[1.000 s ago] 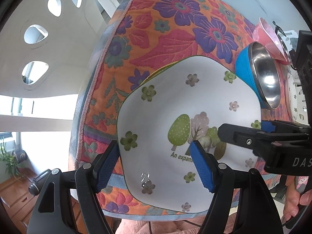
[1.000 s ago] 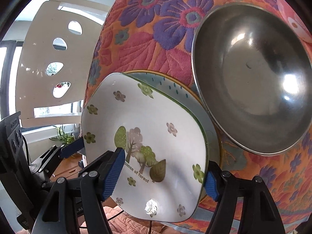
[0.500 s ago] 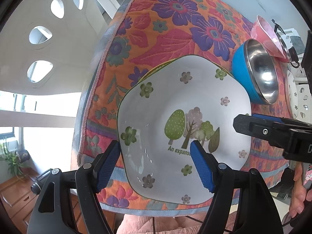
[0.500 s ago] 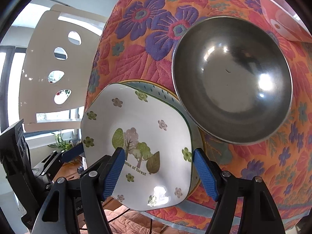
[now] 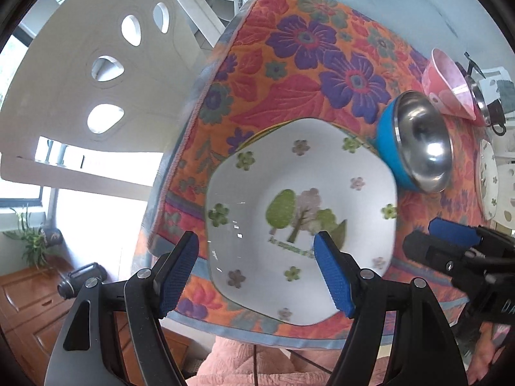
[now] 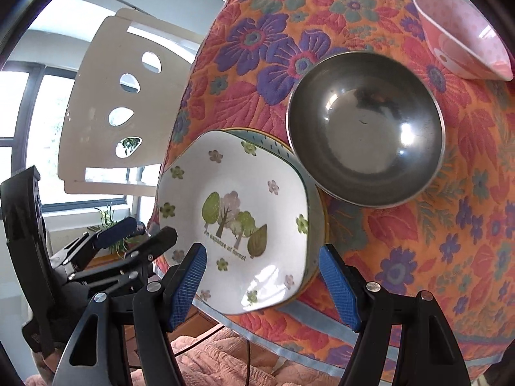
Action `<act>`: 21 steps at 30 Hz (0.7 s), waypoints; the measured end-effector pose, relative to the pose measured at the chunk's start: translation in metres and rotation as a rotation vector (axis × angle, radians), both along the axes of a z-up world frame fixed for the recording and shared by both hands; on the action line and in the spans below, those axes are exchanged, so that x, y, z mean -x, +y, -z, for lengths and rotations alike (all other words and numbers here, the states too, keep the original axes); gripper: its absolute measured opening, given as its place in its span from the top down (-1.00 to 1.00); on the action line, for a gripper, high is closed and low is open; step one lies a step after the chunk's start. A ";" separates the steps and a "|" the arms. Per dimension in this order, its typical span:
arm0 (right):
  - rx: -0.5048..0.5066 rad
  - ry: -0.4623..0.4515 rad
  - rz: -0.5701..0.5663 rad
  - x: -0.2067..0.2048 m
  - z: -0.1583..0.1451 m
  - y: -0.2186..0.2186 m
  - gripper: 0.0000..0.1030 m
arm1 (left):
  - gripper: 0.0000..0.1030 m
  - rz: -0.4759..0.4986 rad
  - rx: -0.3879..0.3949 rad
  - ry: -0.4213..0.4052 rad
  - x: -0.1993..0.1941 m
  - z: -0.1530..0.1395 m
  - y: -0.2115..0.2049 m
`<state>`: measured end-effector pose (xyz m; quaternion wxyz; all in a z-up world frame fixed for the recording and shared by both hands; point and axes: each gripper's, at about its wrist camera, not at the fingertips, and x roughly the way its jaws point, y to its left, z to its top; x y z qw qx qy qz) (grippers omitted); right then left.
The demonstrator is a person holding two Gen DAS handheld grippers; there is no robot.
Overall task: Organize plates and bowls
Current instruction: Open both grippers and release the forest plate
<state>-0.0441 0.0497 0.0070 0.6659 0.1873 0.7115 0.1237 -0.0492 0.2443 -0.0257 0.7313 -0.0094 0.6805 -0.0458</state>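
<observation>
A white hexagonal plate with trees and small flowers (image 5: 299,212) (image 6: 238,218) lies on top of a blue-rimmed plate (image 6: 313,199) at the near edge of the floral cloth. A blue bowl with a steel inside (image 5: 418,148) (image 6: 367,128) stands just right of the plates. A pink bowl (image 5: 447,87) (image 6: 463,29) stands farther back right. My left gripper (image 5: 257,273) is open and empty, above the plate's near left. My right gripper (image 6: 264,283) is open and empty, above the plate's near right edge.
The floral tablecloth (image 5: 309,74) (image 6: 450,225) covers the table, whose near edge is right below both grippers. A white chair with oval holes (image 5: 106,67) (image 6: 128,109) stands at the left. Another white flowered plate (image 5: 487,183) lies at the far right.
Both grippers have pulled back and up from the white plate. The right gripper's finger no longer lies over the plate in the left wrist view. The plate stays on the blue-rimmed plate.
</observation>
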 end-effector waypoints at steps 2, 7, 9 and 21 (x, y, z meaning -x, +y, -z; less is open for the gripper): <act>0.000 -0.002 -0.001 0.003 -0.003 -0.008 -0.38 | -0.39 -0.004 0.002 -0.001 0.000 -0.003 -0.010; -0.001 -0.012 0.004 0.012 -0.014 -0.040 -0.38 | -0.39 0.020 0.032 -0.016 0.000 -0.016 -0.044; -0.002 -0.014 0.010 0.016 -0.017 -0.058 -0.38 | -0.40 0.029 0.042 -0.022 0.001 -0.022 -0.061; 0.013 -0.012 0.015 0.027 -0.018 -0.162 -0.38 | -0.40 0.066 0.065 -0.013 0.014 -0.028 -0.169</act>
